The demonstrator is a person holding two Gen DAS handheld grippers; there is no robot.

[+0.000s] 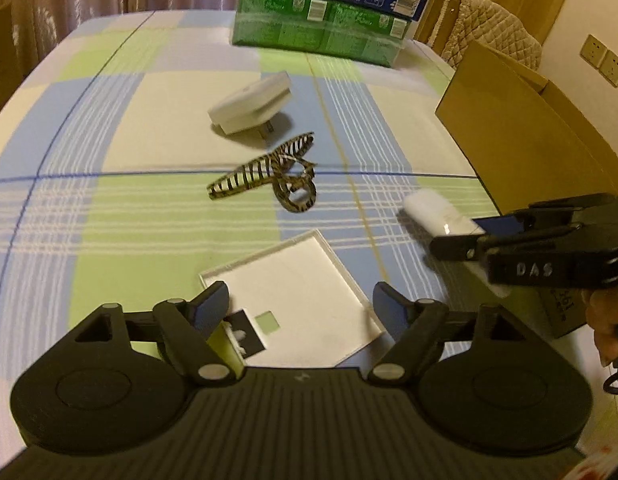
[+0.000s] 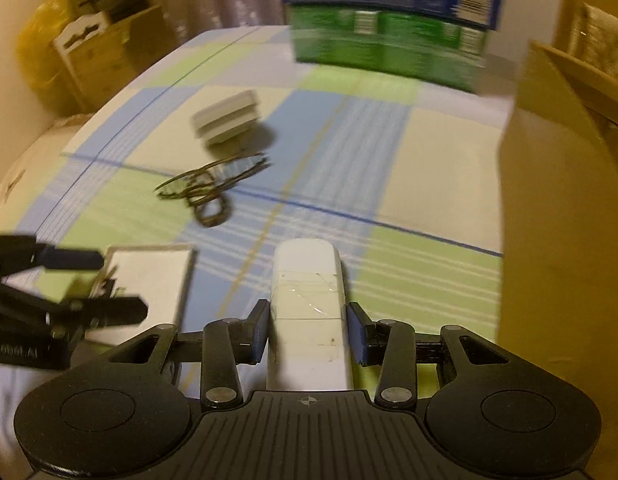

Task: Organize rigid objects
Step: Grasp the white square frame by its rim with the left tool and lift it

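On my left, the left gripper (image 1: 299, 312) has its fingers spread wide with the flat white box lid (image 1: 297, 292) lying loose between them on the checked cloth (image 1: 149, 208), while my right gripper (image 2: 308, 330) squeezes the white bar (image 2: 308, 304), pointing straight ahead, beside the cardboard box (image 2: 557, 200).

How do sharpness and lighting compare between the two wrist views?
Left wrist view: mostly sharp, the hair claw crisp, warm dim light, fisheye bending the table edges. Right wrist view: motion-blurred, the stacked boxes and white plug adapter smeared; only the held white cylinder stays sharp.
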